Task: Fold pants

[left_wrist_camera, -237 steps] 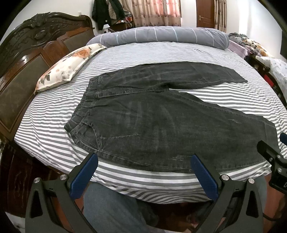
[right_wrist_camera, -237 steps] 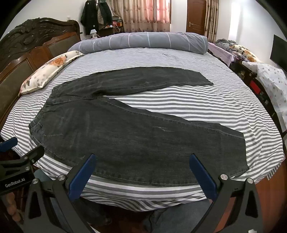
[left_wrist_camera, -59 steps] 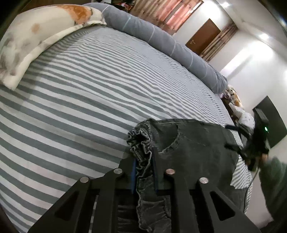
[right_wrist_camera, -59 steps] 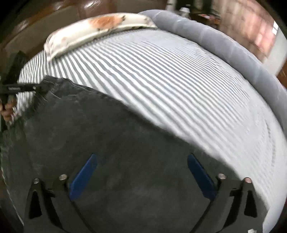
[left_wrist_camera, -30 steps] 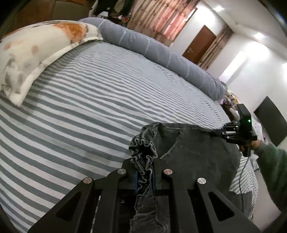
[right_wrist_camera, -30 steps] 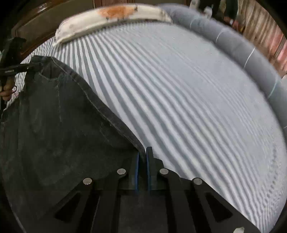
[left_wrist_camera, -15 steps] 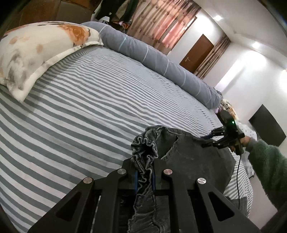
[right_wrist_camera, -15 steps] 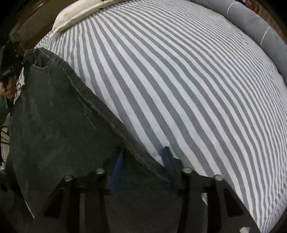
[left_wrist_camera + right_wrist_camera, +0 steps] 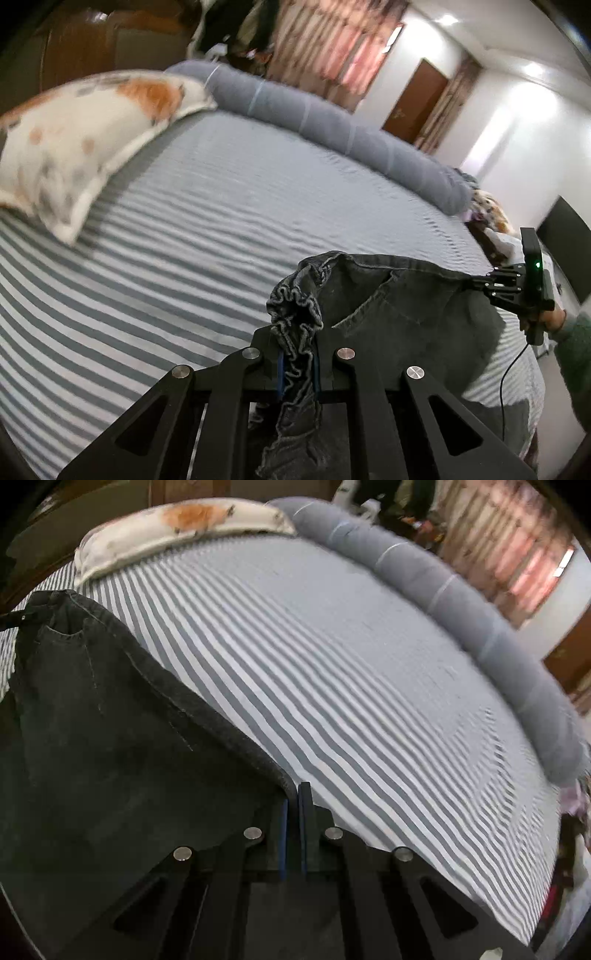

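Note:
The dark grey denim pants (image 9: 399,317) hang in the air above the striped bed, stretched between both grippers. My left gripper (image 9: 297,365) is shut on the gathered elastic waistband (image 9: 295,310). My right gripper (image 9: 294,805) is shut on the pants' edge (image 9: 207,716) further along the leg. The right gripper also shows in the left wrist view (image 9: 517,288), holding the far end of the taut top edge. The left gripper shows at the left edge of the right wrist view (image 9: 14,618). The lower part of the pants is hidden below both views.
A grey-and-white striped bed sheet (image 9: 184,229) spreads under the pants. A floral pillow (image 9: 85,122) lies at the left by the dark wooden headboard (image 9: 92,44). A long grey bolster (image 9: 332,129) runs along the far side. A door and curtains stand behind.
The right gripper, part open half a second ago, has shut on the pants' edge. Both grippers hold the pants raised and stretched, and the views have swung slightly.

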Available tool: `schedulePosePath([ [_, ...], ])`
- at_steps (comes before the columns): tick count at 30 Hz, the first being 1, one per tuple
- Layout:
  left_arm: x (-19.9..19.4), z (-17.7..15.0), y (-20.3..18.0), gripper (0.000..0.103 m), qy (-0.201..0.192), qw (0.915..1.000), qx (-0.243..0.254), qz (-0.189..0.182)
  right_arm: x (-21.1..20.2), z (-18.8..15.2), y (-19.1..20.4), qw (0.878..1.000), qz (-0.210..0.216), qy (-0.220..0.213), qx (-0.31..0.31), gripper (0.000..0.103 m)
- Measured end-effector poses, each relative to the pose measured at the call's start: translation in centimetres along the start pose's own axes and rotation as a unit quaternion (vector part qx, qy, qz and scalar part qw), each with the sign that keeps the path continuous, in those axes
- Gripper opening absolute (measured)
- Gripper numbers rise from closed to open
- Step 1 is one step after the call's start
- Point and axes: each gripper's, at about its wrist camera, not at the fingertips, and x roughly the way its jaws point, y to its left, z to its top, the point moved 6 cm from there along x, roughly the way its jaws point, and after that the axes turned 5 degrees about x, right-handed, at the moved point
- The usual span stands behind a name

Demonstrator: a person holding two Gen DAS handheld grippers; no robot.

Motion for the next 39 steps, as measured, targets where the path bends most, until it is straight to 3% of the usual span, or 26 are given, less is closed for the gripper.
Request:
schedulePosePath([
  [5, -5.5, -1.1, -2.9, 0.011, -0.021, 0.9987, 0.025, -0.038, -8.5, -4.0, 2.2, 0.999, -0.013, -0.034, 0.027, 0.003],
  [11, -10.9, -6.5, -6.8, 0.011, 0.0, 0.995, 0.083, -0.055, -15.4, -13.7, 7.4, 0.998, -0.004, -0.035, 0.051, 0.003],
  [16, -13.2, -12.4, -8.5, 0.011, 0.025, 0.9933, 0.102, -0.049, -16.0, -22.2, 10.9, 0.996, 0.023, 0.006, 0.083, 0.003],
  [22, -12.6, -20.4, -8.4, 0.015, 0.079, 0.9927, 0.087, -0.025, -12.2, -29.6, 14.3, 0.991, 0.044, 0.058, 0.113, 0.003],
  [26, -12.7, -22.6, -8.2, 0.025, 0.096, 0.9937, 0.056, -0.017, -10.6, -31.0, 15.3, 0.991, 0.024, 0.063, 0.113, 0.006],
  [30, -13.6, -23.4, -7.8, 0.033, 0.107, 0.9938, 0.029, -0.005, -10.9, -31.1, 15.0, 0.986, 0.028, 0.054, 0.155, 0.014],
  [31, -13.8, -23.5, -7.6, 0.038, 0.108, 0.994, 0.019, -0.004, -11.1, -31.1, 15.0, 0.985, 0.03, 0.049, 0.165, 0.016],
  [33, -14.4, -23.9, -7.7, 0.049, 0.11, 0.9938, -0.007, -0.016, -11.6, -31.3, 15.0, 0.98, 0.04, 0.046, 0.187, 0.041],
  [34, -14.6, -23.8, -7.3, 0.056, 0.108, 0.9935, -0.026, -0.023, -12.0, -31.2, 14.8, 0.979, 0.041, 0.042, 0.197, 0.044],
  [36, -15.1, -24.2, -7.0, 0.059, 0.103, 0.9914, -0.067, -0.044, -12.6, -31.3, 14.9, 0.974, 0.052, 0.032, 0.219, 0.045],
  [39, -15.2, -25.3, -6.1, 0.059, 0.1, 0.9815, -0.143, -0.078, -13.0, -31.7, 14.7, 0.964, 0.065, 0.026, 0.256, 0.045],
])
